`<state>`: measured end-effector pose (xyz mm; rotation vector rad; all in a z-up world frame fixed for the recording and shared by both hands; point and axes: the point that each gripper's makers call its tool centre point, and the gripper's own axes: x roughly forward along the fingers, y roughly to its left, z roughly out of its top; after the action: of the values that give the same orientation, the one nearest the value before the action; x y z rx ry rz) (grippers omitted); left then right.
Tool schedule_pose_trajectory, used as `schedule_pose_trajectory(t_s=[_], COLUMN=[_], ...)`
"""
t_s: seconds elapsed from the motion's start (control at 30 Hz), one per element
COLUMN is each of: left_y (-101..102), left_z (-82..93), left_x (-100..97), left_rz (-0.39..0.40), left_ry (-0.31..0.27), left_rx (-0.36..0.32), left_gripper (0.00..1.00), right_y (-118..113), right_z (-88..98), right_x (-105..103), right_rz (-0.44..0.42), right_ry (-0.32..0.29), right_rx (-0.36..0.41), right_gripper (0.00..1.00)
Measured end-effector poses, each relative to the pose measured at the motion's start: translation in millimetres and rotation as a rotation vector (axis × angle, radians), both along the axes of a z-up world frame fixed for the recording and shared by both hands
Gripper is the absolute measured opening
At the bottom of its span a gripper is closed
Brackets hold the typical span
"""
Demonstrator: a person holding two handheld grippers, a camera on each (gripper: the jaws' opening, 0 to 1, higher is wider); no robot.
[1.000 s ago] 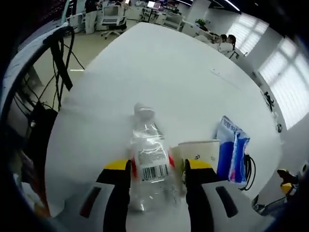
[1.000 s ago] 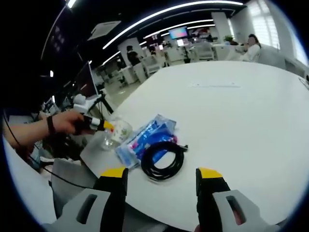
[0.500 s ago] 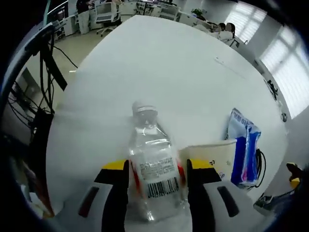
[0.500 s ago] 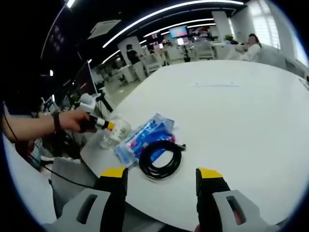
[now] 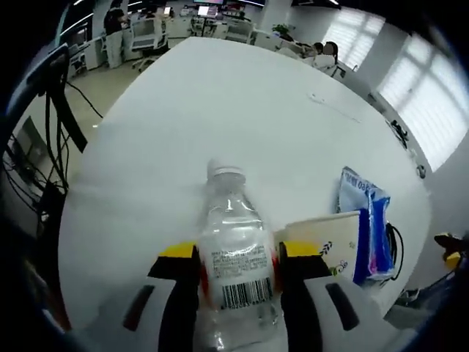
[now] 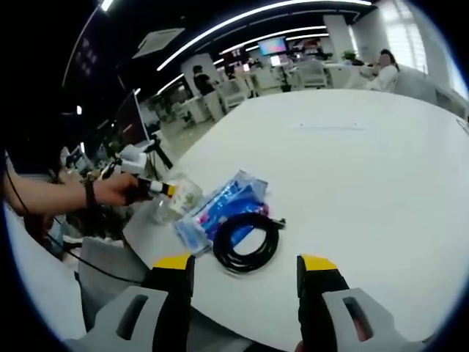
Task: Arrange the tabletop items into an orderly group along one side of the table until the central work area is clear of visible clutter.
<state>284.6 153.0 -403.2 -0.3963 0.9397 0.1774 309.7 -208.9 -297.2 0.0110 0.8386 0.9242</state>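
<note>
Here a broad white table [image 5: 242, 125] runs through an open office under strip lights. The left gripper [image 5: 238, 257] clamps a clear water bottle [image 5: 234, 257] near the table's edge, beside a paper cup [image 5: 326, 242], blue packet [image 5: 365, 220] and coiled black cable [image 6: 245, 242]. The right gripper [image 6: 245, 268] hovers with jaws apart, holding nothing.

Open office: desks [image 6: 293, 77], bright windows [image 5: 421, 110], strip lights [image 6: 242, 22]

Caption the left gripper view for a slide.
Left gripper clamps a clear water bottle over the white table, beside a paper cup and blue packet.
</note>
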Motion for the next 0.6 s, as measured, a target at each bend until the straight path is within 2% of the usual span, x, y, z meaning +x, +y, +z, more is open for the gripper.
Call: schedule_pose_trajectory(t_s=[0.13,0.6], left_y=[-0.9,-4.0], left_z=[0.7,21.3], left_x=[-5.2,-8.9], left_rz=[0.003,0.016], left_ry=[-0.001,-0.075], left_rx=[-0.008,0.028], left_gripper=[0.41,0.4], right_y=[1.5,7.1], right_z=[0.6,-0.7], right_x=[-4.3,-1.8], right_rz=[0.014,0.046], right_ry=[0.003,0.0], right_rx=[-0.004,-0.002], right_gripper=[0.57,0.57])
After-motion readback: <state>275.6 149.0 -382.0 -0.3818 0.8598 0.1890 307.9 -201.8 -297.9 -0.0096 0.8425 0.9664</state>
